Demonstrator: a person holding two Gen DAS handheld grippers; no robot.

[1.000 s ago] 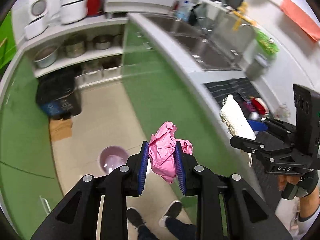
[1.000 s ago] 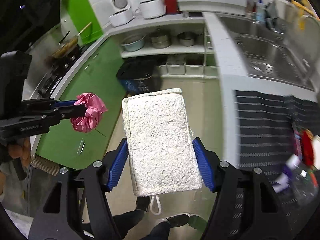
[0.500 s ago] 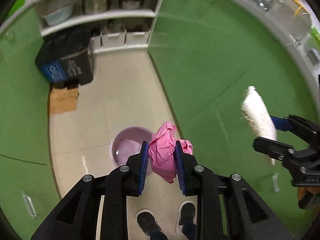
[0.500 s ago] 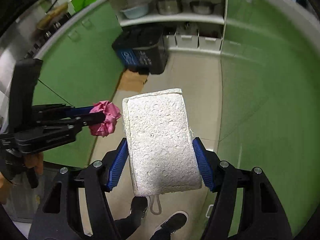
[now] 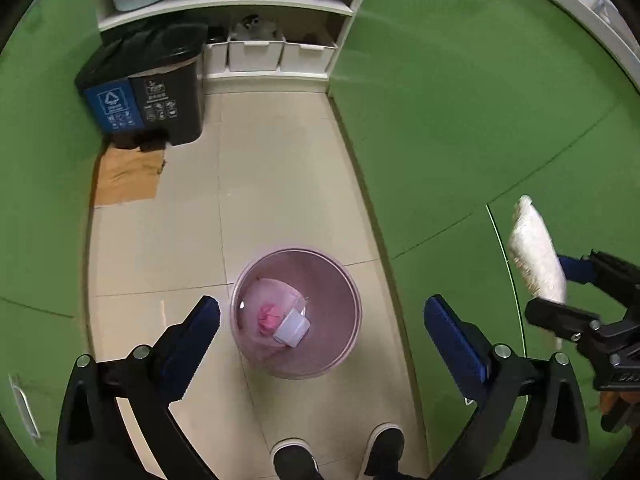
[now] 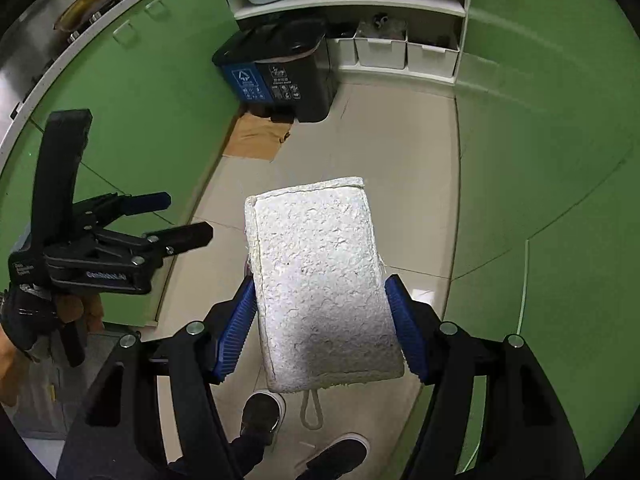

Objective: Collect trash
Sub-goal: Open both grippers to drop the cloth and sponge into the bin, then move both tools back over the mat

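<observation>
In the left wrist view my left gripper hangs over a small pink waste bin on the floor, its jaws opening wide with nothing between them. The crumpled pink paper lies at the bottom of the bin beside a white plastic cup. My right gripper is shut on a white rectangular sponge with a string loop at its near end. That sponge also shows at the right edge of the left wrist view, right of the bin. The left gripper appears empty in the right wrist view.
Green cabinet fronts line both sides of the tiled floor. A black and blue two-part bin stands at the far end by a flat piece of cardboard. White shelves hold pots and tubs. The person's shoes are below.
Both grippers have come down toward the floor. The left gripper's jaws have spread and the pink paper has dropped into the pink bin. The right gripper still holds the sponge.
</observation>
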